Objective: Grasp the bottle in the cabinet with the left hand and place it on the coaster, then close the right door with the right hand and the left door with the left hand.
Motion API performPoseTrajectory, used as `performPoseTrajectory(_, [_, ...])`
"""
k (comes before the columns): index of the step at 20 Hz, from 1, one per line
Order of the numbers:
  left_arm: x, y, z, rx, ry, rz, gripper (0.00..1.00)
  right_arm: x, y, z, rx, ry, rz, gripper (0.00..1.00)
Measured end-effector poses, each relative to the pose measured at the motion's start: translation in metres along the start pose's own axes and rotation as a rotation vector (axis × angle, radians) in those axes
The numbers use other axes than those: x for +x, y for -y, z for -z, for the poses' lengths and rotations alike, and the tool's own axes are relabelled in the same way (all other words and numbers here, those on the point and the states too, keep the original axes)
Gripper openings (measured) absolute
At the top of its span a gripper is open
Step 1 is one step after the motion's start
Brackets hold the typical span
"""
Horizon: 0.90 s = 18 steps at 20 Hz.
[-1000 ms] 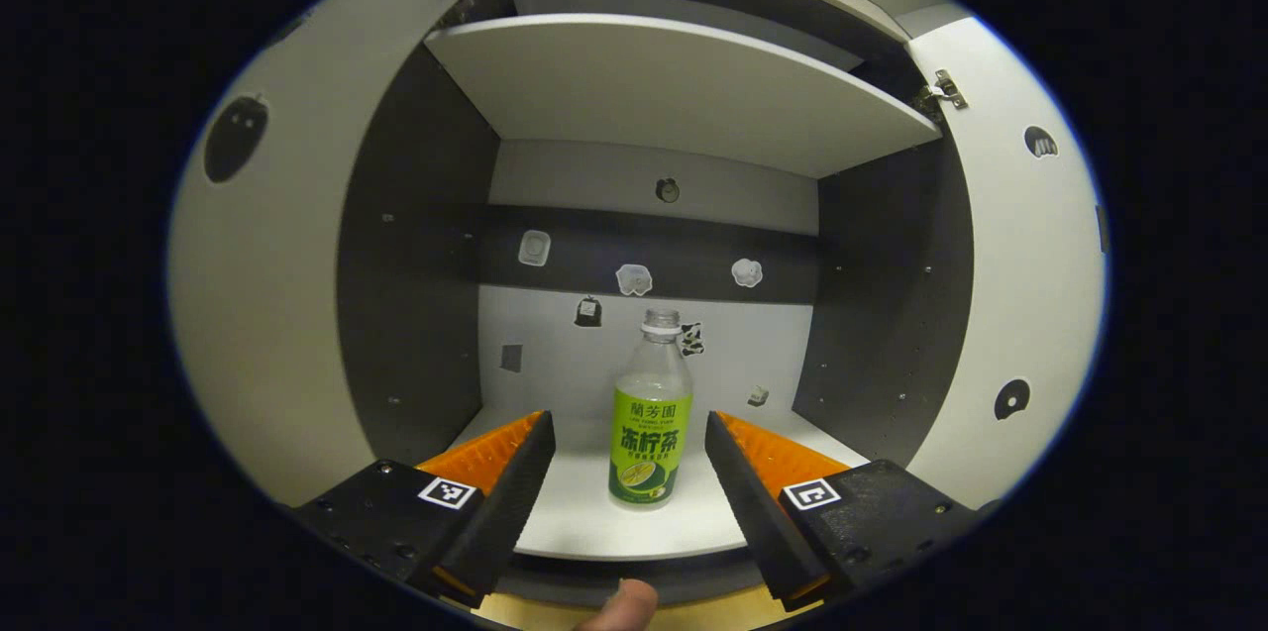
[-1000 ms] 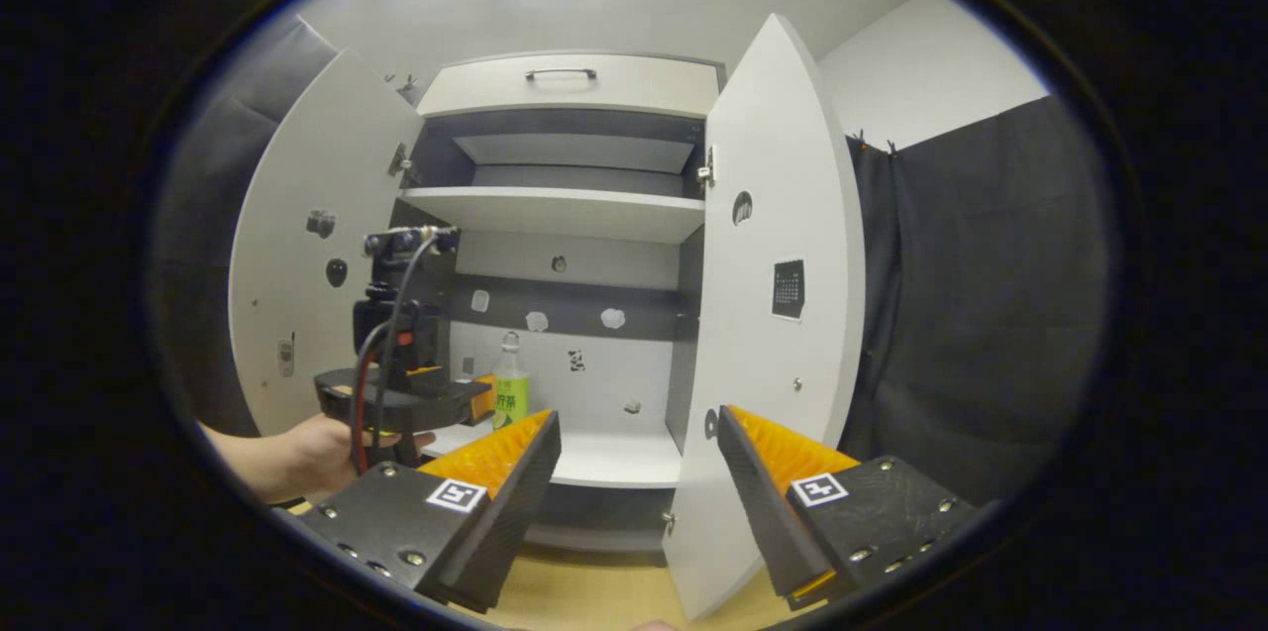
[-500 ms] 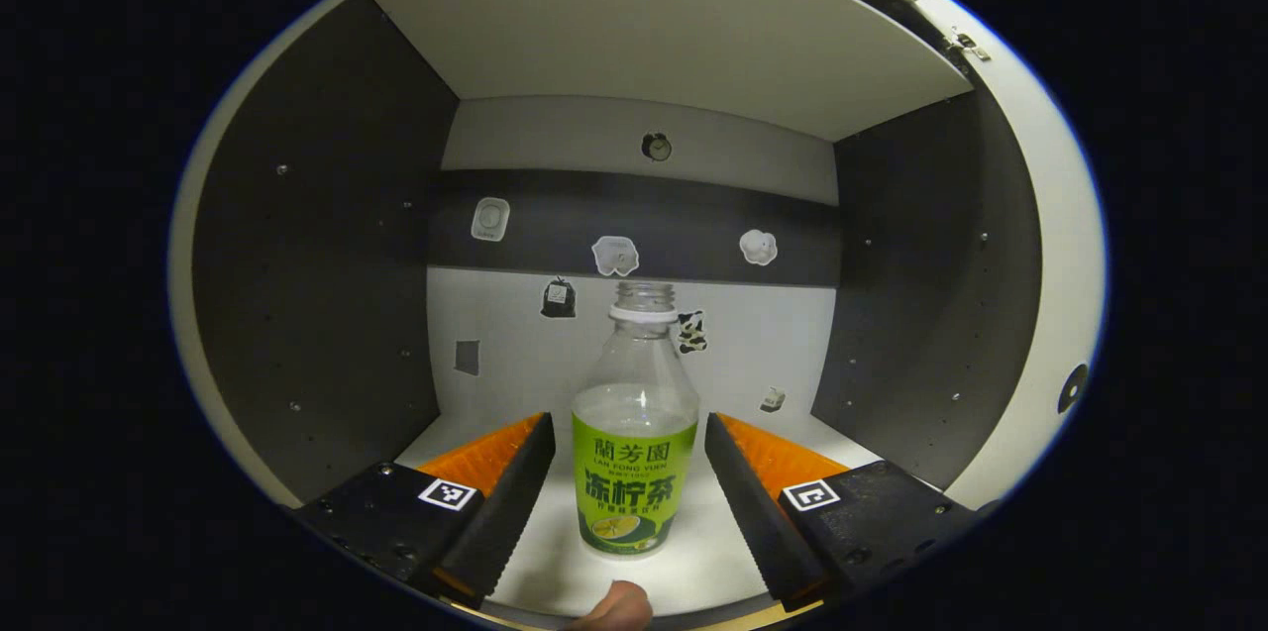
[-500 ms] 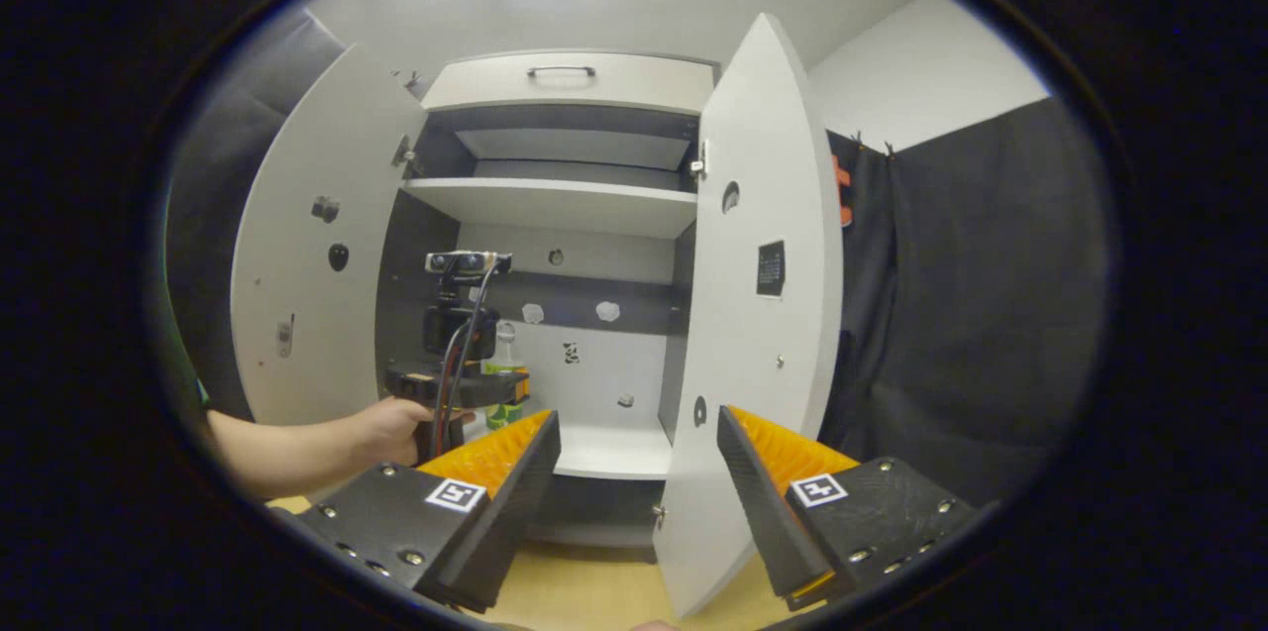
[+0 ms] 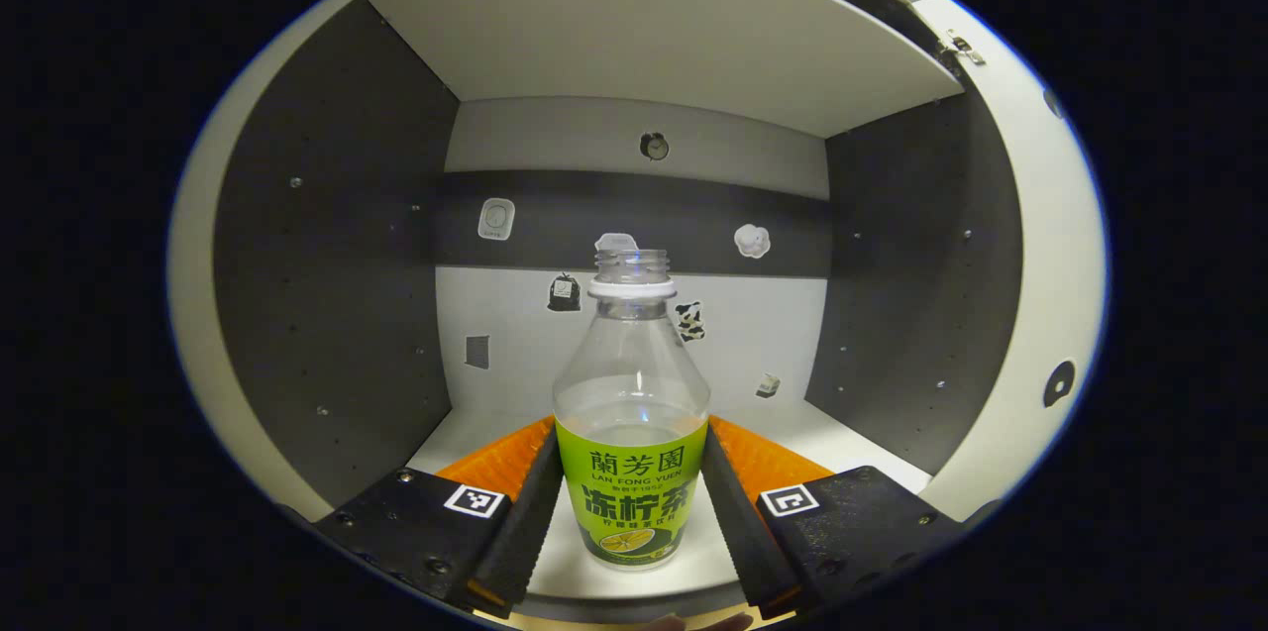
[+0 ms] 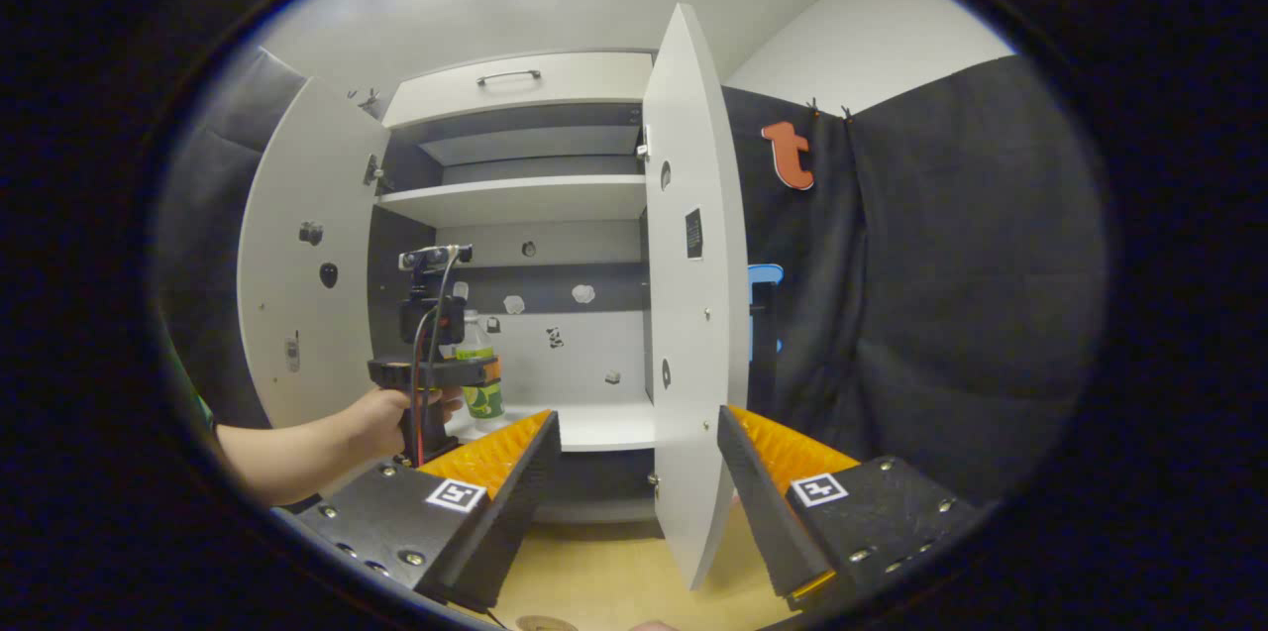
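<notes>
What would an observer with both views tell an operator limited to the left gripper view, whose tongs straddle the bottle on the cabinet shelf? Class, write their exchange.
Observer: The right tongs hang open and empty, outside the cabinet and in front of it.
Operator: My left tongs straddle the bottle. How does the right door stand?
Observer: The right door is wide open, nearly edge-on in the right gripper view.
Operator: And the left door?
Observer: The left door is swung wide open too.
</notes>
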<state>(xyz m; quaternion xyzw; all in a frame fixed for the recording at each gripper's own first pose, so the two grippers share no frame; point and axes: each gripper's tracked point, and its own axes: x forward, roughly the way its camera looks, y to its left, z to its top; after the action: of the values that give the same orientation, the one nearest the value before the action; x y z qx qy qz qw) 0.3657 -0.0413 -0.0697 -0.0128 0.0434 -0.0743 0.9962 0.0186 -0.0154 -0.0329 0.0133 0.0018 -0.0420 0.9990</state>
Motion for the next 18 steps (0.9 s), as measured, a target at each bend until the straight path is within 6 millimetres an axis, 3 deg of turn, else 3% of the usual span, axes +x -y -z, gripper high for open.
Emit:
performPoseTrajectory(9, [-0.119, 0.001, -0.022, -0.053, 0.009, -0.069, 0.79, -0.054, 0.008, -0.006, -0.015, 0.03, -0.098, 0.96])
performPoseTrajectory(18, [-0.232, 0.002, -0.034, -0.129, 0.038, -0.083, 0.79, -0.07, 0.006, -0.007, 0.043, 0.046, -0.169, 0.96])
